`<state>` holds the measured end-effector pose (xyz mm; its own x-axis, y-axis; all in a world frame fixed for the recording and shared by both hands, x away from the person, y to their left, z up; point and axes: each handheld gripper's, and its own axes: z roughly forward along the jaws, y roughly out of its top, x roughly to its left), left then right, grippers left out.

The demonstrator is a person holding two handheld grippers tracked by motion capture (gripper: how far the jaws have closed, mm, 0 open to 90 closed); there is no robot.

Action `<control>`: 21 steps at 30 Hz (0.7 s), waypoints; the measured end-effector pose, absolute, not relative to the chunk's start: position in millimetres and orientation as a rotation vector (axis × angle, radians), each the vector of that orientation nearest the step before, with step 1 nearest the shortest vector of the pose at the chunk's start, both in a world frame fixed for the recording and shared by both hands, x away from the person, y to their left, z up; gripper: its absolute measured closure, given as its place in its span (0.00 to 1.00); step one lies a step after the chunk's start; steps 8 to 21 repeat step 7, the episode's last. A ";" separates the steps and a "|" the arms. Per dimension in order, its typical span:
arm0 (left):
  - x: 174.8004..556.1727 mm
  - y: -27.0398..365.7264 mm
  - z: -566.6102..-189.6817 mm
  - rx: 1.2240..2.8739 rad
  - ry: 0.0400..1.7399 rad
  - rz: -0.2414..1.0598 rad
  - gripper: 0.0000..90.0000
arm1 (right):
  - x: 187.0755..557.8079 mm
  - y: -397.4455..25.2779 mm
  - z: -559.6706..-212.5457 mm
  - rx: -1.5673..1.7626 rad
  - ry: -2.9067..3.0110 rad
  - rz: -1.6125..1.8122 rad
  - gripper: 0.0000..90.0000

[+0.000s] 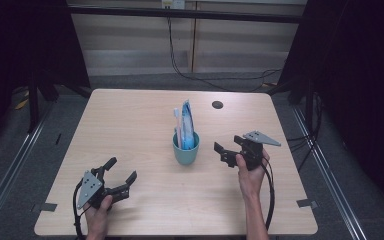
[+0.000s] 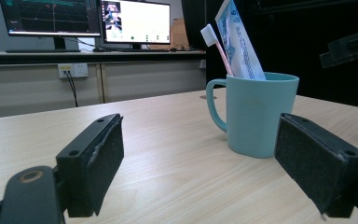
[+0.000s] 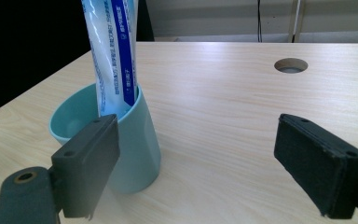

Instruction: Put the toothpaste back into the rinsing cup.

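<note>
Jaws spread wide on both the left gripper (image 1: 122, 175) and right gripper (image 1: 228, 145), holding nothing. Between them a teal mug (image 1: 186, 148) stands upright on the table (image 1: 130, 120), holding a toothbrush (image 1: 177, 122) and toothpaste tube (image 1: 188, 125).

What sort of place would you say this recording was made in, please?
Probably a lab or office set up for recording. Computer monitors glow on a bench by the wall, cables trail across the floor, and a bare wooden table carries just a teal cup.
</note>
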<state>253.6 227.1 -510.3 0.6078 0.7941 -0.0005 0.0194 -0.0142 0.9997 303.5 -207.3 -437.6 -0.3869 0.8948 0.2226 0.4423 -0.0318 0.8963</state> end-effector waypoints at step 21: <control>253.7 227.0 -510.3 1.470 0.727 0.709 0.18 | 293.9 -212.6 -442.5 1.395 1.807 1.385 0.15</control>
